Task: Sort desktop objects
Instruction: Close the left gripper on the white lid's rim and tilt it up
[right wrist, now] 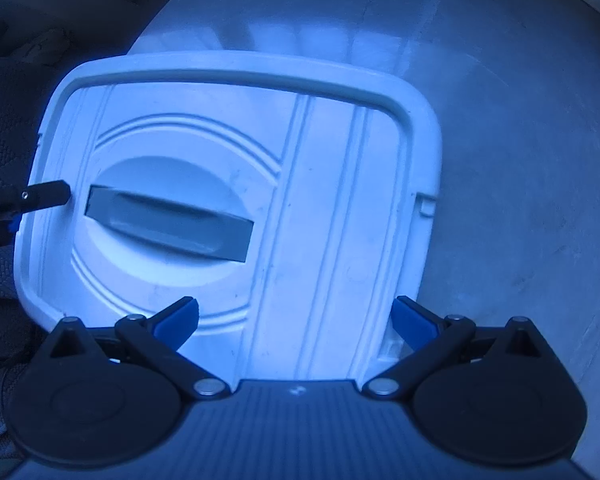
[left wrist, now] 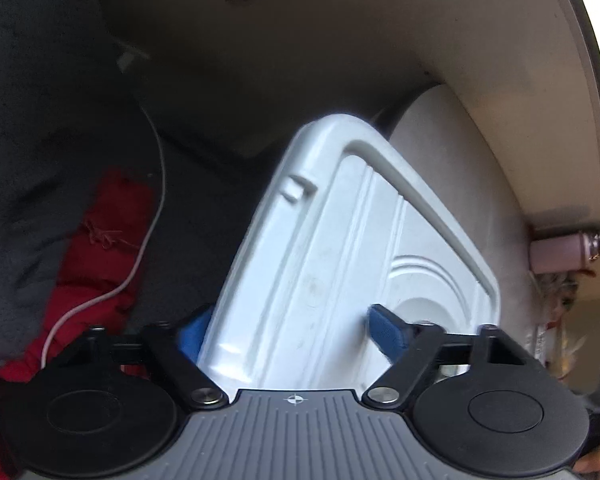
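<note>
My left jaws stood partly open astride the left edge of the white lid, one blue pad outside the rim, the other over its top; whether they pressed it I could not tell. The lid, with its grey handle, lay on the round pale worktop. My right jaws hung wide open over the lid's near edge, gripping nothing.
</note>
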Demonstrator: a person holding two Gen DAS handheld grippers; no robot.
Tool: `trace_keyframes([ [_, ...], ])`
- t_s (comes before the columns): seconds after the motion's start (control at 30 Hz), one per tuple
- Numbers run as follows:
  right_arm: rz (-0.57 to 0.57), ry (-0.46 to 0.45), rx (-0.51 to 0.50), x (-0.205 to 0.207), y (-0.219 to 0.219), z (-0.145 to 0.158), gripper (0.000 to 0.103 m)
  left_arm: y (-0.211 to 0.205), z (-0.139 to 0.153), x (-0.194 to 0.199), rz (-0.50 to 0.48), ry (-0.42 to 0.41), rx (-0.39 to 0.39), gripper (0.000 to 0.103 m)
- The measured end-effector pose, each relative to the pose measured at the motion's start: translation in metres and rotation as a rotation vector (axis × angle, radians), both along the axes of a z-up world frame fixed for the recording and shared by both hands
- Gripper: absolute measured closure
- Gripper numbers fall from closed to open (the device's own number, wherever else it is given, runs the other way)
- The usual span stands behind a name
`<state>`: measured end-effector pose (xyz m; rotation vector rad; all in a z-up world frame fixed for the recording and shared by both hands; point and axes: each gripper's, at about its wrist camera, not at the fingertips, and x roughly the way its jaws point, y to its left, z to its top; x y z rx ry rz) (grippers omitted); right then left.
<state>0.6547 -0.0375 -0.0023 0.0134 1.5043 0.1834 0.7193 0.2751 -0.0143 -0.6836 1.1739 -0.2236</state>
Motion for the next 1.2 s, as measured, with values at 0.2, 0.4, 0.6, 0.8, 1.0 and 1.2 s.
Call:
trace_keyframes([
  [0.2, -0.023, -0.013, -0.018, -0.005, -0.007, 0.003, 0.000, 0.012, -0.006, -0.003, -0.004, -0.012, -0.060, 0.040],
  [0.4, -0.067, 0.005, 0.042, -0.012, -0.025, 0.001, 0.000, 0.043, -0.031, 0.003, -0.031, -0.015, -0.071, 0.042],
  [0.6, -0.130, -0.042, 0.056, -0.010, -0.046, 0.014, 0.000, 0.049, -0.037, 0.006, -0.042, -0.052, -0.052, 0.040],
  [0.8, -0.151, -0.031, 0.050, -0.012, -0.051, 0.017, 0.000, 0.056, -0.045, 0.004, -0.037, -0.072, -0.095, 0.040],
  [1.0, -0.163, -0.003, 0.071, 0.010, -0.040, 0.002, 0.000, 0.057, -0.048, 0.004, -0.044, -0.086, -0.100, 0.038],
  [1.2, -0.175, -0.006, 0.071, -0.002, -0.060, 0.013, 0.000, 0.059, -0.052, 0.003, -0.026, -0.086, -0.109, 0.033],
])
